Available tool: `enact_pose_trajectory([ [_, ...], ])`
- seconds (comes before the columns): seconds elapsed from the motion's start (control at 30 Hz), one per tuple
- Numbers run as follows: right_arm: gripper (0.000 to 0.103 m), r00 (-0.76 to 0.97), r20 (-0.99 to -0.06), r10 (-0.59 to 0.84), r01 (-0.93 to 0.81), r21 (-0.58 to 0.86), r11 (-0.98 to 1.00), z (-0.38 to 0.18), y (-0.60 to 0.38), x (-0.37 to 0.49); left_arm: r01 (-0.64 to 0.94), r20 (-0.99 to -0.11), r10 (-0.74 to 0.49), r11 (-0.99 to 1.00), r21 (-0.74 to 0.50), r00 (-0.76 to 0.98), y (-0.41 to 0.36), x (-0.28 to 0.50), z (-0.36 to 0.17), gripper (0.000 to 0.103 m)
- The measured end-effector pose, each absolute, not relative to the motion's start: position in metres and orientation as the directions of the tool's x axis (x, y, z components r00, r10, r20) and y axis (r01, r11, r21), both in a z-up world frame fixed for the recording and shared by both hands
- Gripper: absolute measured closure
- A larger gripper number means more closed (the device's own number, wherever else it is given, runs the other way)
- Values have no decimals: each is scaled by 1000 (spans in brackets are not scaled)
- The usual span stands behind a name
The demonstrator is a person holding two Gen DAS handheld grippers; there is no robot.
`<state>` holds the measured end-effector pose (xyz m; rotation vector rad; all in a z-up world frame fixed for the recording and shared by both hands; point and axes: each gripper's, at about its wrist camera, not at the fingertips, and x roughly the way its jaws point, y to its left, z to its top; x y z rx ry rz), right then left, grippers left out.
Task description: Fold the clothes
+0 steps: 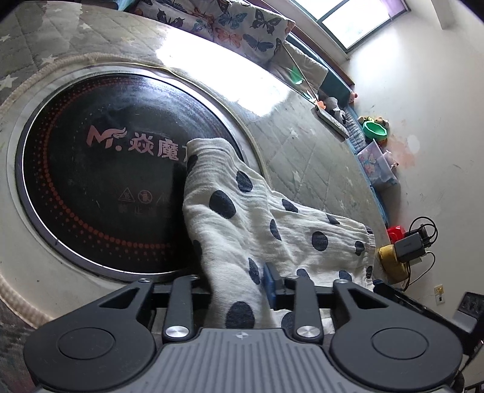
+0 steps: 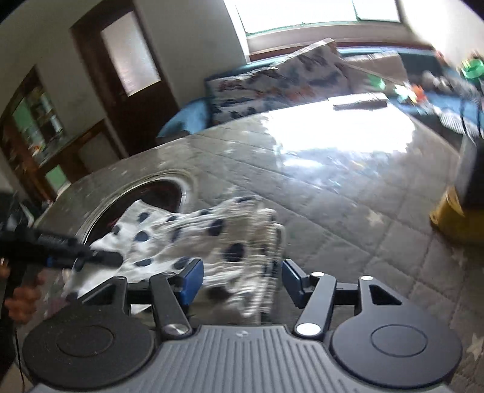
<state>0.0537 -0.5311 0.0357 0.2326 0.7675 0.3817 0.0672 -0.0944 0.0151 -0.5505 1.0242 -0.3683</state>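
The quilted tabletop lies bare and wide beyond and to the right of the dotted cloth. The cloth drapes over the near edge of the black cooktop; the cooktop's left and far parts are uncovered and flush with the table. At the right table edge a yellow object and a charger with cables block the way. A butterfly cushion and toys line the far side.

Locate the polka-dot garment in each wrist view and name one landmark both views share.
Left wrist: polka-dot garment lies centre to lower right, running down between that gripper's jaws.
Right wrist: garment sits lower centre-left, blurred, between open jaws.
Shared landmark: the round black cooktop partly under it.
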Motion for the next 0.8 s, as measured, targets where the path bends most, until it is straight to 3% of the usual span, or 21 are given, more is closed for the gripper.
enact_pose_trajectory([
  [0.6,39,537,-617,575,-153,599,786,4,-550,68,66,-718,-512,832,-550,472,-100,65,18,70],
  [0.7,59,521,-614,594,-139,625,768,3,-551,69,75,-721,-508,837,-541,472,-102,64,20,73],
  [0.8,67,511,-603,612,-141,644,752,3,-550,68,83,-723,-499,845,-528,478,-103,64,23,73],
])
